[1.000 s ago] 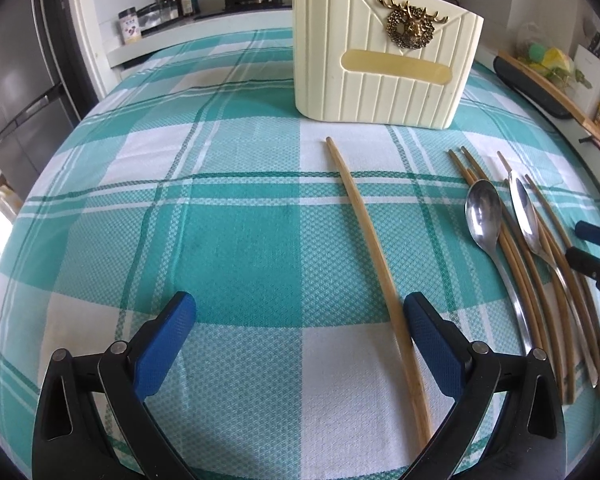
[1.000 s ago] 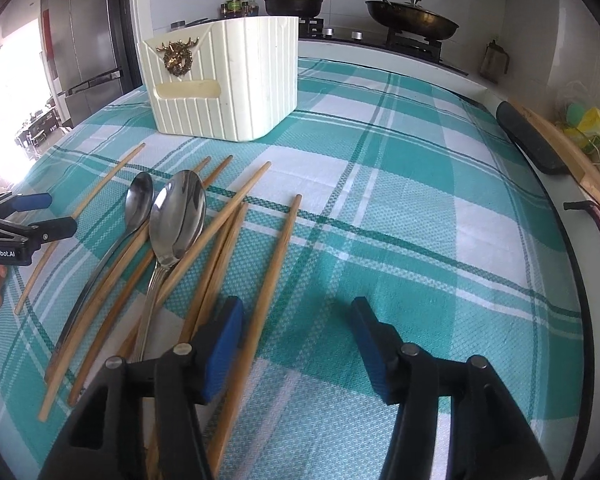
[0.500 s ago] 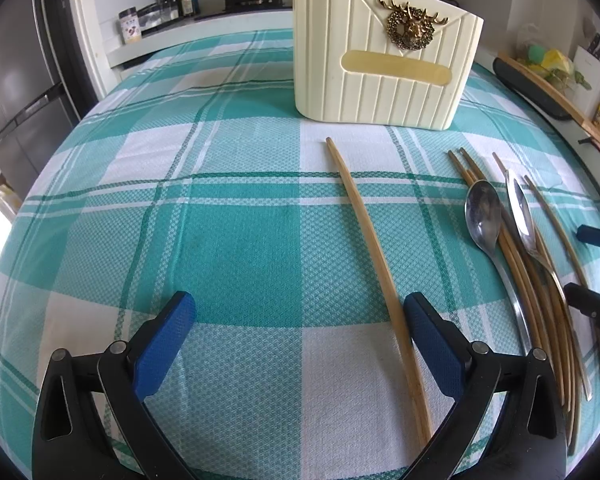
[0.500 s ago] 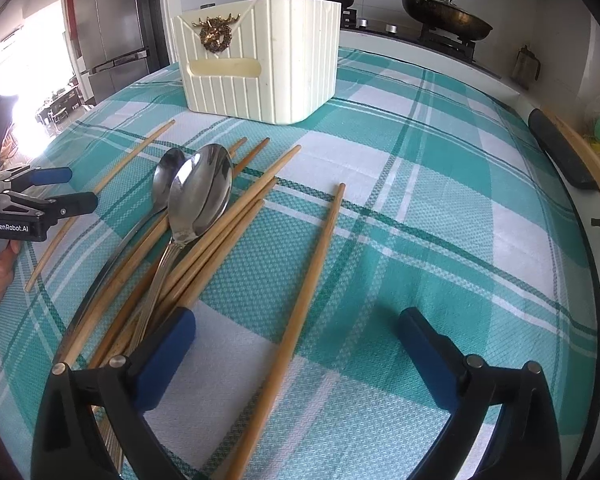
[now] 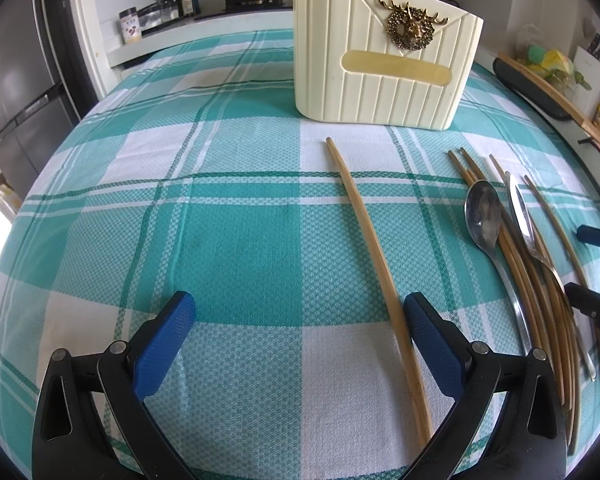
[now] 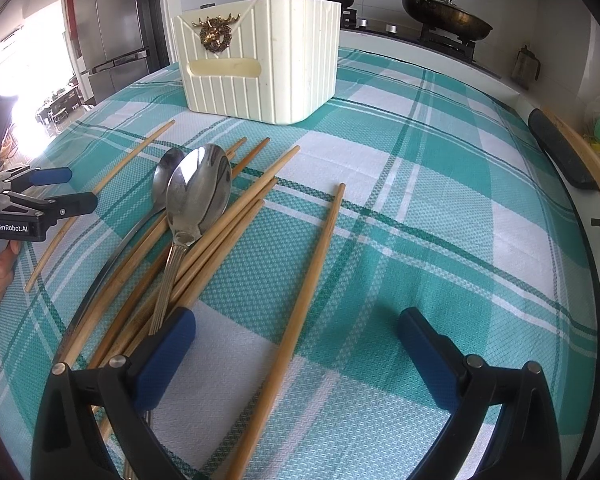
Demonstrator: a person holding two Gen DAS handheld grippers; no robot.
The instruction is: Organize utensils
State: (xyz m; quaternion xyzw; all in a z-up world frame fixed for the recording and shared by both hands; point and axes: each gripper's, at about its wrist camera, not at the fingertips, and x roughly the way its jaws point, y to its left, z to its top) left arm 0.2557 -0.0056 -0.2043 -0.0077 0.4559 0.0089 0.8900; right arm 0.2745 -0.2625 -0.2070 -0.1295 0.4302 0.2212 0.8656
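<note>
R gripper [image 6: 296, 340] has its jaws spread wide, nothing clamped; a lone chopstick [image 6: 300, 320] runs between them, prob. lined up as the next pick. L gripper [image 5: 300, 340] also apart & empty, another single chopstick [image 5: 380, 280] just inside its right pad. Rest of utensils sit in a loose pile [image 6: 180, 248]: 2 shiny steel spoons [image 6: 198, 192] over slim bamboo sticks, left of the R gripper. Ribbed cream plastic holder [image 6: 260, 68] w/ brass deer badge stands far, still to be filled, I'd judge. Woven teal-white check cloth [image 6: 440, 200] under all.
</note>
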